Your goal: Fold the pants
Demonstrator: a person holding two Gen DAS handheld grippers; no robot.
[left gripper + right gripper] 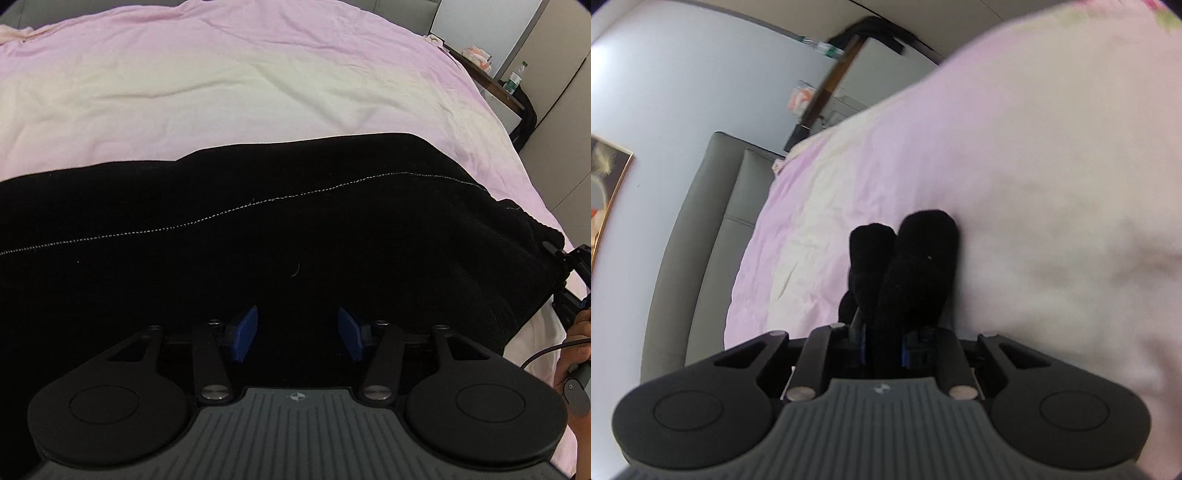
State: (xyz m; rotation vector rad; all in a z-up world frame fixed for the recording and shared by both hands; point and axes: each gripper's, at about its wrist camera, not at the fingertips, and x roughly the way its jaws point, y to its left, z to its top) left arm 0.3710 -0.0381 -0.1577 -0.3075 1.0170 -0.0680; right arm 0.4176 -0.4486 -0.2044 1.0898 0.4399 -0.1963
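Note:
Black pants (258,236) with a white stitched seam lie spread across the pink bed sheet (221,85). My left gripper (297,338) is open, its blue pads apart just above the black cloth, holding nothing. My right gripper (882,343) is shut on a bunched edge of the pants (908,266), which sticks up between its blue pads. In the left wrist view the right gripper (569,273) shows at the far right, at the pants' right end, with the person's hand (576,354) behind it.
A grey padded headboard (701,229) stands at the bed's far side. A side table (487,74) with a bottle (515,77) and a packet stands beyond the bed's right corner. A framed picture (605,192) hangs on the wall.

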